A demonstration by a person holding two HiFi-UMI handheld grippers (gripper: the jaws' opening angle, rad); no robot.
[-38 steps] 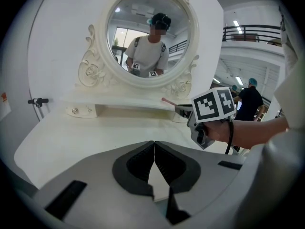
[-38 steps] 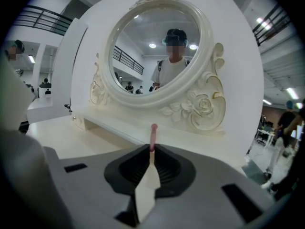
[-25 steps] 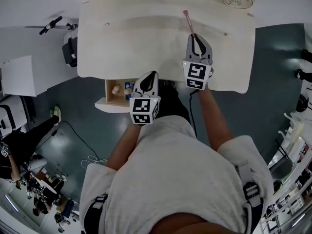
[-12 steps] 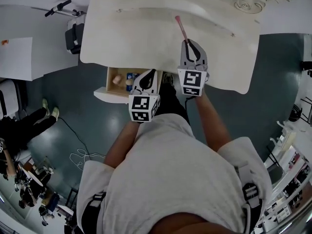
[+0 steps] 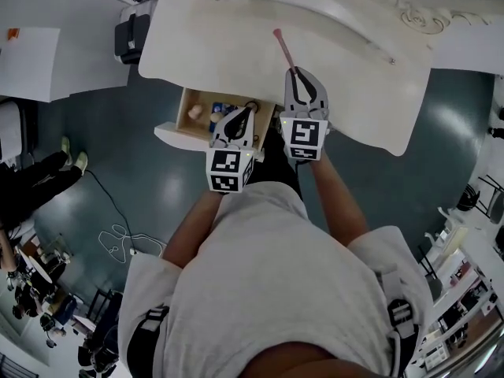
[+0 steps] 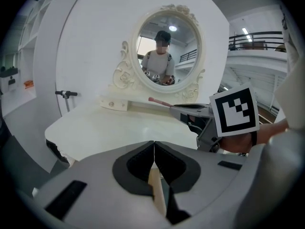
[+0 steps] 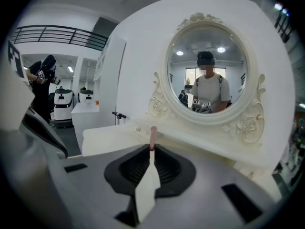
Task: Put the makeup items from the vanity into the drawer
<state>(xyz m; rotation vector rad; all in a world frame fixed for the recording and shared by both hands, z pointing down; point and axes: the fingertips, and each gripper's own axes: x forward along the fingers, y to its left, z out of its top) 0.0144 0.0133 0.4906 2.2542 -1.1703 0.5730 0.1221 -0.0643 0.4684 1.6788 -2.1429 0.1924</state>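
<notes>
Closest in the head view is the person's white shirt (image 5: 276,274), filling the 6 o'clock side. Two bare arms reach up from it, each with a gripper.

The left gripper (image 5: 244,115) hangs over the right end of the open drawer (image 5: 175,135). In the left gripper view its jaws (image 6: 154,146) are pressed together with nothing between them. Inside the drawer, at 9 o'clock from this gripper, lie a small round tan thing (image 5: 194,112) and a blue thing (image 5: 223,109). They are too small to tell what they are.

The right gripper (image 5: 296,75) is at 2 o'clock from the left one, over the front edge of the vanity top (image 5: 354,61). Its jaws are almost together and pinch a thin pink makeup stick (image 5: 282,47). The stick pokes out of the tips toward 11 o'clock, over the white top. I cannot tell if it touches the top. In the right gripper view the stick (image 7: 152,133) stands straight up at 12 o'clock from the closed tips (image 7: 151,149).

The drawer sticks out from under the vanity's front, above the dark floor (image 5: 157,187).

Farthest away, at the back of the vanity, is an oval mirror (image 7: 233,61) with a curly white frame. The person shows in it.
</notes>
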